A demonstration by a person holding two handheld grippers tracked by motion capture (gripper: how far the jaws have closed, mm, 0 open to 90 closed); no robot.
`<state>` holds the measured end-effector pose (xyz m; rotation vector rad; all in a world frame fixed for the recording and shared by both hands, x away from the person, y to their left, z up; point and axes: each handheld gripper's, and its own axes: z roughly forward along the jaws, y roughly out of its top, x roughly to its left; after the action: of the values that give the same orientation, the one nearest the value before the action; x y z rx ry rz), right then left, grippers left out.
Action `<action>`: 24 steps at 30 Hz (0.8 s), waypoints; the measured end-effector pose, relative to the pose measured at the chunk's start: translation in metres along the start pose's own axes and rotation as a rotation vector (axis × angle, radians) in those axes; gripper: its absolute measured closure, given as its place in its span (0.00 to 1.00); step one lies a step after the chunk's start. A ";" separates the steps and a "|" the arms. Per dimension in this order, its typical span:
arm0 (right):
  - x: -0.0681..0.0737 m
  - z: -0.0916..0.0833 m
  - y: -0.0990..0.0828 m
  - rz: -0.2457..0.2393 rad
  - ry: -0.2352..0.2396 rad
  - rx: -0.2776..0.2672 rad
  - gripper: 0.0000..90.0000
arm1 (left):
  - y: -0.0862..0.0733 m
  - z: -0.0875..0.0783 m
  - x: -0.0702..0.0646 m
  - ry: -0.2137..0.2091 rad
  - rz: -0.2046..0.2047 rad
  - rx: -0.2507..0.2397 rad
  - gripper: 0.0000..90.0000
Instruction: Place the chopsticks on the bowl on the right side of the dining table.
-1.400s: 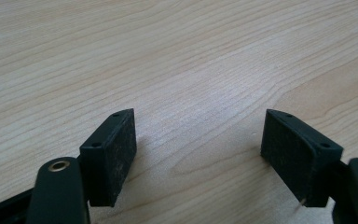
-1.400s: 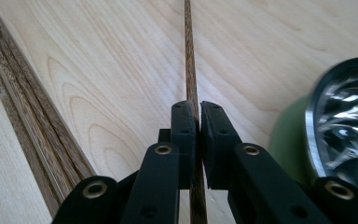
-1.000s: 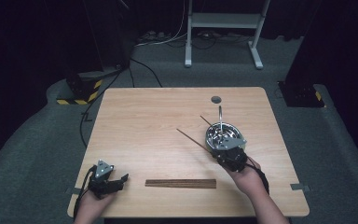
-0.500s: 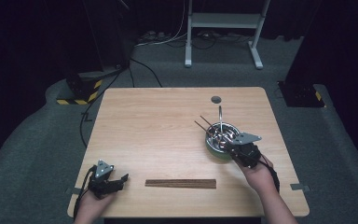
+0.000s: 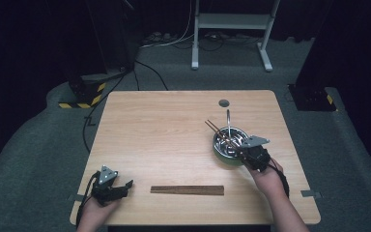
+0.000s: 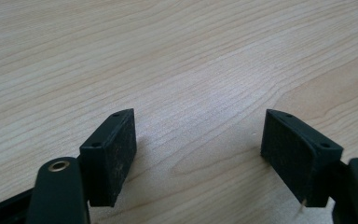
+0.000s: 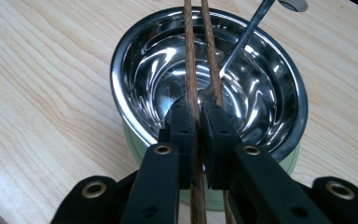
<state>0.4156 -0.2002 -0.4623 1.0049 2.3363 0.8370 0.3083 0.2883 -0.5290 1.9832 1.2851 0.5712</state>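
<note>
The table (image 5: pixel 174 140) is being lit evenly from above while the surrounding floor is being left dim and grainy. Sharp glare is being thrown off the steel bowl (image 7: pixel 261 93). Nearest jaw parts are being rendered slightly soft.

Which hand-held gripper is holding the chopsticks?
The right hand-held gripper. Its jaws are squeezed shut on the brown chopsticks over the shiny bowl. The left hand-held gripper is open, with bare table between its jaws.
</note>
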 end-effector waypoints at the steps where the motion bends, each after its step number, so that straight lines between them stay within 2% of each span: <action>1: 0.000 0.000 0.000 0.005 -0.001 0.004 0.93 | 0.000 0.000 0.000 0.000 0.000 0.000 0.29; 9: -0.002 0.001 -0.002 0.011 -0.009 0.005 0.93 | 0.000 0.000 0.000 0.000 0.002 0.000 0.29; 17: -0.002 0.003 0.000 -0.014 -0.013 0.009 0.92 | 0.000 0.000 0.000 0.000 0.002 0.001 0.29; 20: -0.001 0.002 0.001 -0.006 -0.012 0.006 0.88 | 0.000 0.000 0.000 0.000 0.002 0.001 0.29; 22: -0.001 -0.001 0.003 -0.022 -0.015 -0.009 0.84 | 0.000 0.000 0.000 0.000 0.000 0.000 0.29; 24: -0.002 -0.004 0.007 -0.014 -0.021 -0.027 0.81 | 0.000 0.000 0.000 0.000 0.001 0.001 0.29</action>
<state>0.4184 -0.1991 -0.4542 0.9806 2.3058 0.8457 0.3083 0.2884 -0.5290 1.9845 1.2846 0.5715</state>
